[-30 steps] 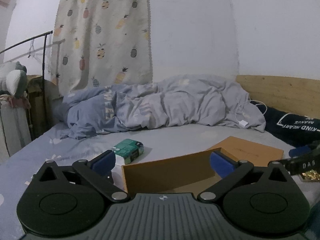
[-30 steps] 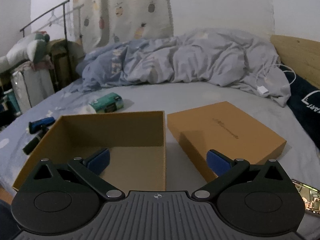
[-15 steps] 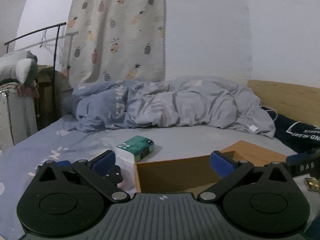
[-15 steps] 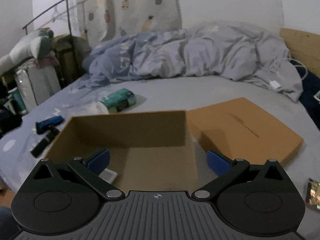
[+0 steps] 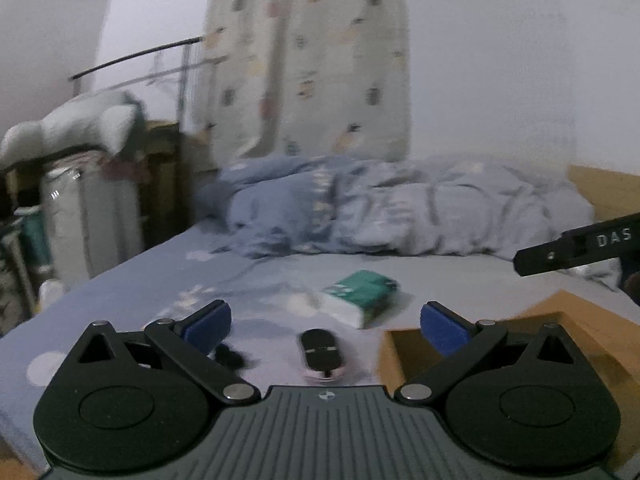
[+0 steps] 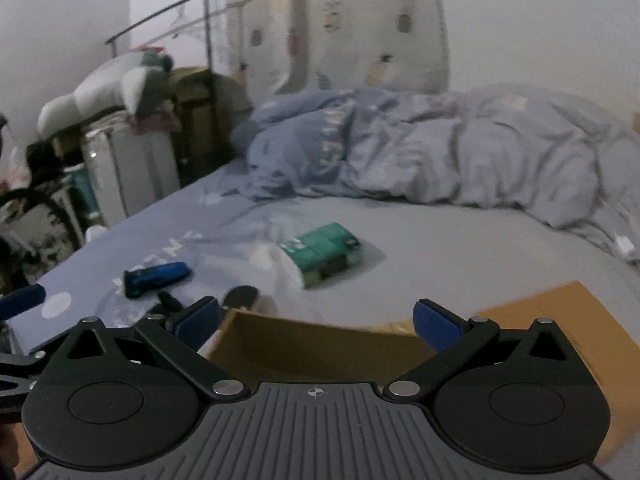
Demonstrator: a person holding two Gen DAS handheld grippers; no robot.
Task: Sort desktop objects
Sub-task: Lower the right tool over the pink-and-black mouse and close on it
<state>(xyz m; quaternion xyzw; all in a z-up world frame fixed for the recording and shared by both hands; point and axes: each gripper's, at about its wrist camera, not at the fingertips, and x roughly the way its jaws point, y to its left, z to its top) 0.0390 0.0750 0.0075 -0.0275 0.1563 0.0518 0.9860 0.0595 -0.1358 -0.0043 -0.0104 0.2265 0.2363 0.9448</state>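
Note:
An open brown cardboard box (image 6: 312, 344) sits on the bed under my right gripper (image 6: 316, 322), which is open and empty above its near wall. The box also shows at the right in the left wrist view (image 5: 480, 344). My left gripper (image 5: 326, 322) is open and empty, above a small black oval device (image 5: 320, 350). A green and white tissue pack (image 5: 360, 296) lies beyond it; it also shows in the right wrist view (image 6: 320, 254). A blue object (image 6: 154, 276) and a black item (image 6: 240, 296) lie left of the box.
The box lid (image 6: 560, 312) lies flat to the right of the box. A crumpled grey-blue duvet (image 6: 420, 152) fills the back of the bed. Cluttered furniture with a plush toy (image 6: 104, 92) stands at the left. The other gripper's arm (image 5: 576, 250) shows at the right.
Both grippers have swung left across the bed. The left view now shows the black oval device and tissue pack ahead instead of the box. Both stay open.

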